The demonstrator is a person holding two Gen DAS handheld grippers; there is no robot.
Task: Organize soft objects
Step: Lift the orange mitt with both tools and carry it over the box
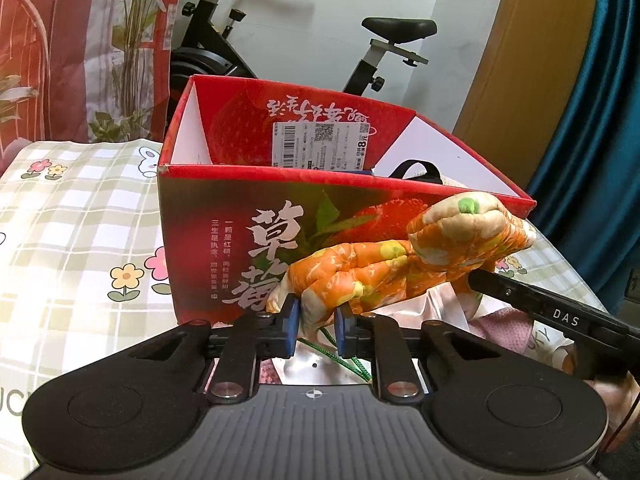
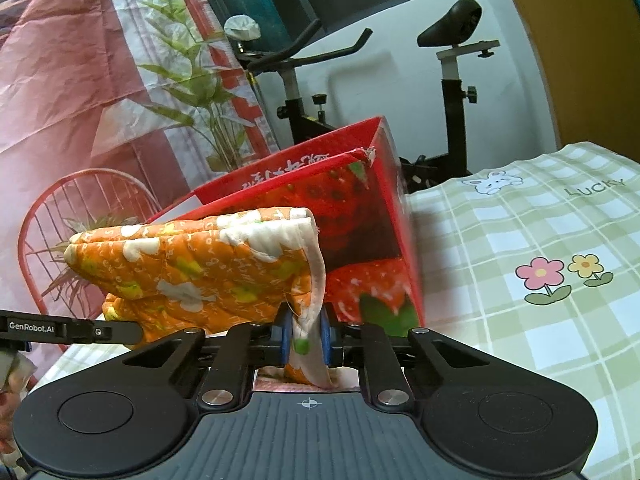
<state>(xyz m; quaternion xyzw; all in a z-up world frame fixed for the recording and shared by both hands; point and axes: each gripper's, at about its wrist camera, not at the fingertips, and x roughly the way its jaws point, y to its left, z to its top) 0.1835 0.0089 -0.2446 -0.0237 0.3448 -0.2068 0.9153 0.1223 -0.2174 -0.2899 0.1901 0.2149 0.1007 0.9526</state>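
Right now I have the quilted orange fabric mitt with cream and green patches point(image 1: 384, 268) pinched at both ends and hanging just in front of the red strawberry-printed cardboard box point(image 1: 240, 216). The left gripper point(image 1: 316, 330) is clenched on a fold at one end of the mitt; its blue pads point(image 1: 293, 320) press into the fabric from both sides. The right gripper point(image 2: 306, 338) is clamped on the cream-bound edge at the other end, with that hem squeezed between its pads.

The mitt is off the green-checked flowered cloth point(image 1: 72, 216) that covers the surface, near the box's front wall and about level with its rim, not yet inside. The box already holds something with a black strap point(image 1: 416, 170), though I cannot tell what.

My worry is the lift over the rim. Both grips are on thin bits of fabric, so I judge that pulling the two ends apart could slide a hem out of one gripper and leave the mitt dangling. If I carry it too low, its sagging middle could catch the front wall and push or tip the light box. A green cord point(image 1: 340, 356) trails under the left gripper and could snag.
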